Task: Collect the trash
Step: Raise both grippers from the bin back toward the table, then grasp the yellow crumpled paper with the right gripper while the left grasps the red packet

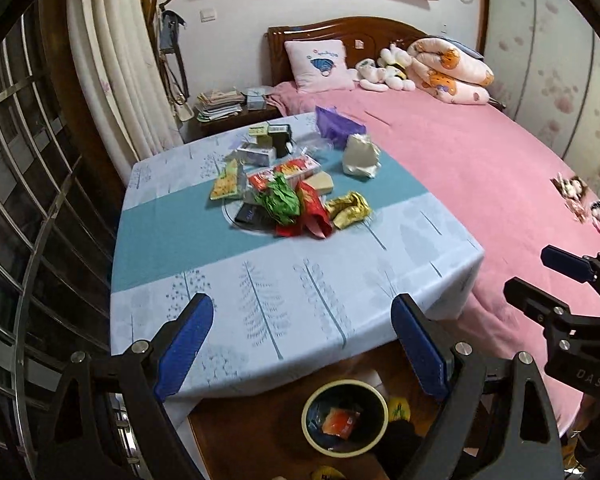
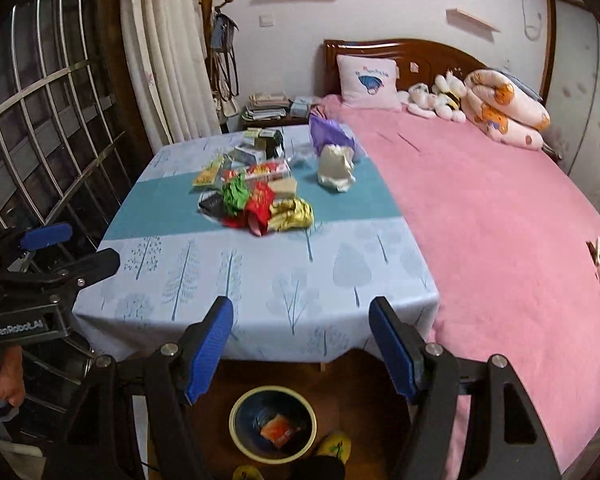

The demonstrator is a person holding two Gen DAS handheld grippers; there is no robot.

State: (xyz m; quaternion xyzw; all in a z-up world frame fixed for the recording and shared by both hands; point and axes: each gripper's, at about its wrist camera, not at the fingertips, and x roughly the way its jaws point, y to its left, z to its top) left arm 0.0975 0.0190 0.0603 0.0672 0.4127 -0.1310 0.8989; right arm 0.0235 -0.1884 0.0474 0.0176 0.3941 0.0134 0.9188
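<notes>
Looking ahead past both spread, empty tongs, left tongs (image 1: 302, 344) and right tongs (image 2: 302, 350), we find the wrapper pile (image 1: 296, 196) mid-surface (image 1: 260, 300), gold wrapper (image 2: 292, 214) nearer the right.

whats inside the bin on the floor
The bin holds an orange wrapper, with a bluish wrapper beside it in the left wrist view. Its near wall hides part of the bottom.

both wrist views above table (image 1: 260, 300), downward
</notes>
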